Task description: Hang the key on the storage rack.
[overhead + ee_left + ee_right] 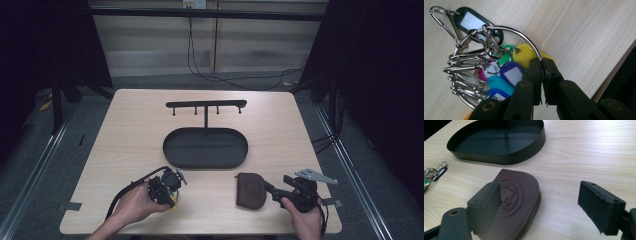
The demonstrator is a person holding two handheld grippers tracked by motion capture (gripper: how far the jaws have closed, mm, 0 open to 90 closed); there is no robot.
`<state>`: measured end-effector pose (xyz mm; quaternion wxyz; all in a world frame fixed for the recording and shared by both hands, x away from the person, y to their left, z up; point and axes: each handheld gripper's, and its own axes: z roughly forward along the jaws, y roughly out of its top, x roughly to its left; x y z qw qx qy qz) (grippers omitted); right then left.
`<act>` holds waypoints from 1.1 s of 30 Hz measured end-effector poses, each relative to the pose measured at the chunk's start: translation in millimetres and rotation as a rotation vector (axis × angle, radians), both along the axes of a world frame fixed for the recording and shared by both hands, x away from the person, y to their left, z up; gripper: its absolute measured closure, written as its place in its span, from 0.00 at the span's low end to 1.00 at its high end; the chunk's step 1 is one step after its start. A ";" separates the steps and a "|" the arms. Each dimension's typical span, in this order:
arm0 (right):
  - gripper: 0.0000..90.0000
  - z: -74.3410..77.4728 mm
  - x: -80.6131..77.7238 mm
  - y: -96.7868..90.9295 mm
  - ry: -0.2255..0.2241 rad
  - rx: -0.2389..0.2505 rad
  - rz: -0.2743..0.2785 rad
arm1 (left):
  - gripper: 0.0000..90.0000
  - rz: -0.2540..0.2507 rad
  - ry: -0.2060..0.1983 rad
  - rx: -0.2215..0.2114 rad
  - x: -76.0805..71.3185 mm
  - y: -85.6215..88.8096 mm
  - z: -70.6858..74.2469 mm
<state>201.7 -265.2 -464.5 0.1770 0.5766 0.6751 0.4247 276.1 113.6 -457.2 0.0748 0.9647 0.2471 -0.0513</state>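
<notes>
A pale wooden tabletop [130,130] fills the middle of the high view, with dark floor around it and cables trailing at the top of the frame.

At the centre of the tabletop sits a black oval tray [205,148] with a low upright wall. A thin post rises from its far edge to a black crossbar [206,104] carrying small hanging pegs. In the right gripper view the tray [499,157] lies in the upper left of the frame.

Lower right of centre in the high view, a brown half-round zip pouch [250,190] lies flat on the wood. In the right gripper view the pouch [524,200] shows an embossed round emblem and a zip along its curved edge.

The right hand-held gripper [272,190], held by a hand [305,217] at the lower right of the high view, points toward the pouch. Its jaws stand wide apart; in its own view one jaw overlaps the pouch and the other is over bare wood.

The left hand-held gripper [542,65], held by a hand [135,205] at the lower left of the high view, has its jaws closed tight on a large metal ring [524,35].

That ring carries metal snap clips [464,70] and small plastic key tags [511,72] in black, yellow, green, purple, pink and blue, lying against the tabletop.
</notes>
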 end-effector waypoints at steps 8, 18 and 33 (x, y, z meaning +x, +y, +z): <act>0.21 -0.2 0.6 -0.3 0.003 -0.001 0.003 | 0.97 0.011 0.046 -0.011 5.1 1.1 -1.2; 0.21 -0.2 0.6 -0.3 0.005 -0.001 0.005 | 0.97 0.014 0.106 -0.008 13.4 9.1 5.7; 0.21 -0.2 0.5 0.5 0.004 -0.003 0.008 | 0.97 0.047 0.071 0.001 24.6 17.9 37.7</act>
